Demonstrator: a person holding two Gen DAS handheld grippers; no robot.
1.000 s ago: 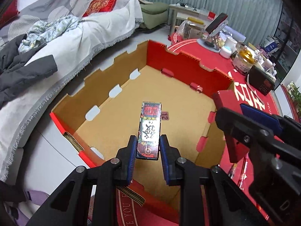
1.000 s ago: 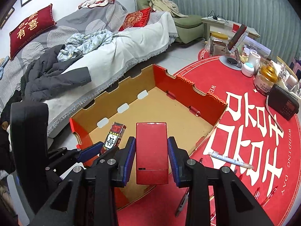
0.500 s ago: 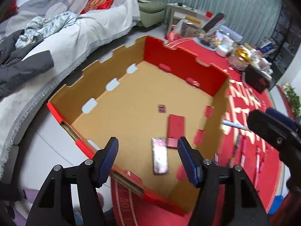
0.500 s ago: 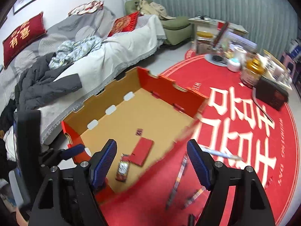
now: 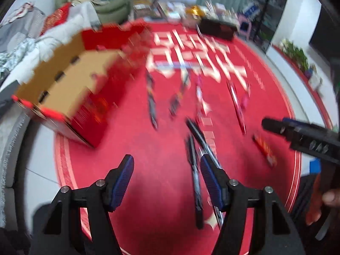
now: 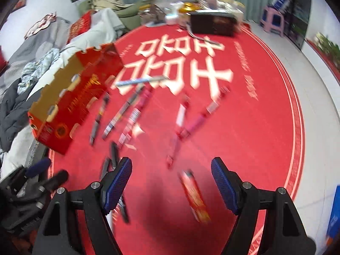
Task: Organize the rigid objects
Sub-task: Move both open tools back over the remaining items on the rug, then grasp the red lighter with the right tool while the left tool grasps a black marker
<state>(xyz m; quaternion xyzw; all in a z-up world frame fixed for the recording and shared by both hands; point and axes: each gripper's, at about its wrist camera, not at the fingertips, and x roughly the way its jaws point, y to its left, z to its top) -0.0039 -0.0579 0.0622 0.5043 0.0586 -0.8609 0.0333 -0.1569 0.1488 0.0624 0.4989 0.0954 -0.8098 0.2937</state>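
Red mat (image 6: pixel 265 127) replaces the box interior in both views. Both packs are released; the box (image 5: pixel 70 85) sits far left. Left gripper (image 5: pixel 166 182) and right gripper (image 6: pixel 171 182), jaws apart and empty, hang over scattered pens (image 5: pixel 194 170), next to sort.

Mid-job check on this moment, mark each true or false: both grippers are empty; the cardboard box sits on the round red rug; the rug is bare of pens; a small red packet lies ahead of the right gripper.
1. Both grippers are empty: true. The left gripper and right gripper stand open, nothing between the pads.
2. The red-sided cardboard box sits on the round red rug: true.
3. The rug is bare of pens: false. Several pens lie scattered.
4. A small red packet lies ahead of the right gripper: true.
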